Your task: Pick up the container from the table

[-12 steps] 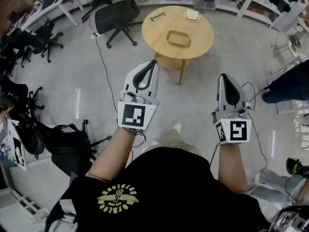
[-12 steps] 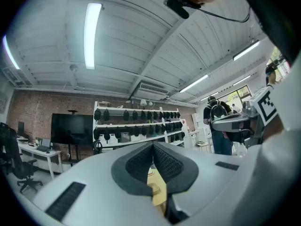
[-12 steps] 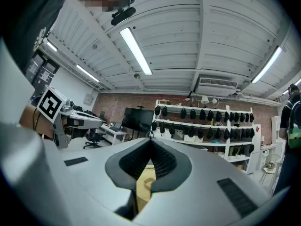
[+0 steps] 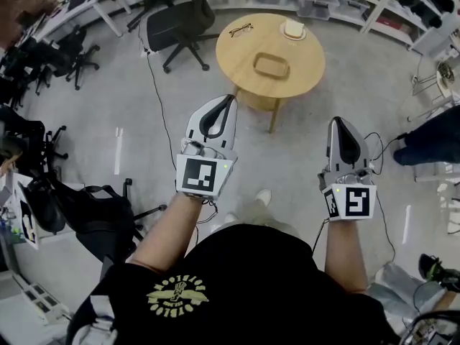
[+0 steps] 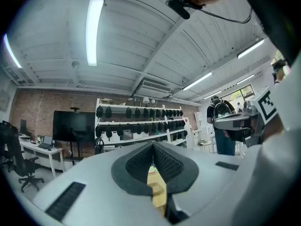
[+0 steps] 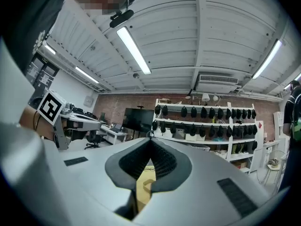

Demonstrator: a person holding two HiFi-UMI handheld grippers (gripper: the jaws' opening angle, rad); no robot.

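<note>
Wooden container (image 4: 272,65) sits on the round surface (image 4: 231,54) well ahead, so I've got left gripper (image 4: 230,99) and right gripper (image 4: 338,121) pinched closed, empty and level, guessing that's for the approach.

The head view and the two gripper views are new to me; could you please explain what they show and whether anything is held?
There is no robot: a person holds a two-jaw gripper in each hand. The head view looks steeply down from a camera on the person's head: the left gripper and right gripper point toward a round wooden table. On it lie an oval wooden container, a pair of glasses and a small white item. Each gripper view rides on its gripper and looks along its jaws. Both pairs of jaws are shut on nothing; the container is untouched.
</note>
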